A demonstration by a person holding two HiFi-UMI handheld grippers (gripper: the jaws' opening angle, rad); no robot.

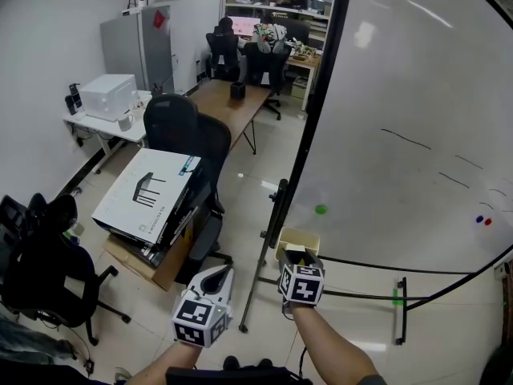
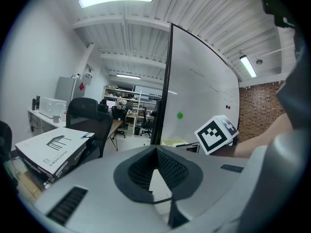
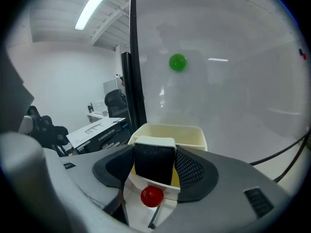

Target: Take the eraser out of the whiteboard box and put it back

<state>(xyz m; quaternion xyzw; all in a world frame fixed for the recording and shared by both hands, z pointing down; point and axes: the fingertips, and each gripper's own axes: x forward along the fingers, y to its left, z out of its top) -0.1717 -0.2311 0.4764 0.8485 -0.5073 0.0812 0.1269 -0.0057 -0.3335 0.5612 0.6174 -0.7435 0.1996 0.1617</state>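
The eraser (image 3: 154, 163) is standing upright inside the box (image 3: 190, 134), against its near wall, with its white back showing above the rim. The box is hanging at the lower left corner of the whiteboard (image 3: 223, 81). The right gripper (image 3: 155, 152) is reaching down over the box, and its fingers are pressing on the eraser's two sides, grasping it. Off to the left, the left gripper (image 2: 156, 165) is hanging idle, its fingers pinched together on nothing. To me this looks like the grab before the lift-out. The next move is calling for a straight pull upward so the eraser clears the rim. After that, the eraser is going back down into the box for release.
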